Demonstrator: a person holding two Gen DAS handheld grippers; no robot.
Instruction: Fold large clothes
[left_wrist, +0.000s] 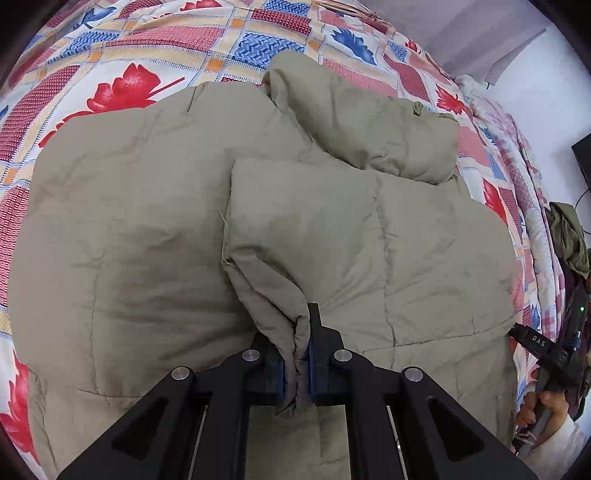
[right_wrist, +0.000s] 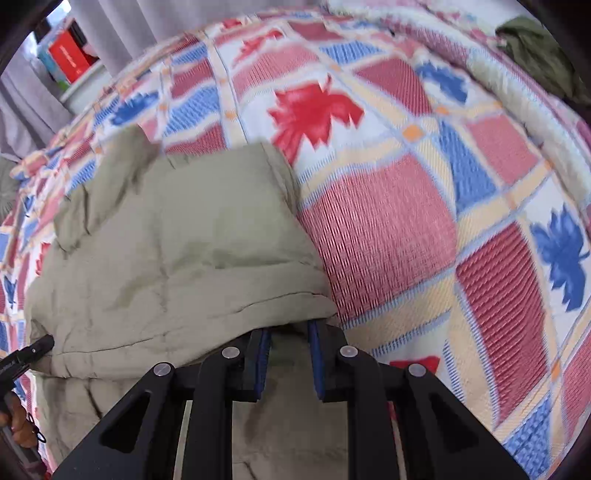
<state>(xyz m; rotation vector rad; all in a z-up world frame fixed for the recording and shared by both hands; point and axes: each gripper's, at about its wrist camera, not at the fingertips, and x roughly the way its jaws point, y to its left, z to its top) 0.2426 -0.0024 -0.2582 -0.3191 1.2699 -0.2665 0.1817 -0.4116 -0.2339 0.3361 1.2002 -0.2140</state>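
A large khaki padded jacket (left_wrist: 147, 221) lies spread on a bed with a red, blue and white patterned cover (left_wrist: 147, 48). My left gripper (left_wrist: 295, 354) is shut on a pinched fold of the jacket's folded-over part, near its front edge. In the right wrist view the jacket (right_wrist: 184, 240) fills the left and bottom. My right gripper (right_wrist: 288, 354) has its jaws apart; a folded edge of the jacket drapes over the fingertips, which are hidden under it. The right gripper also shows at the right edge of the left wrist view (left_wrist: 539, 347).
The patterned bed cover (right_wrist: 406, 184) stretches to the right of the jacket. A dark green garment (right_wrist: 543, 48) lies at the bed's far corner. A shelf with a red box (right_wrist: 70, 59) stands by grey curtains at the upper left.
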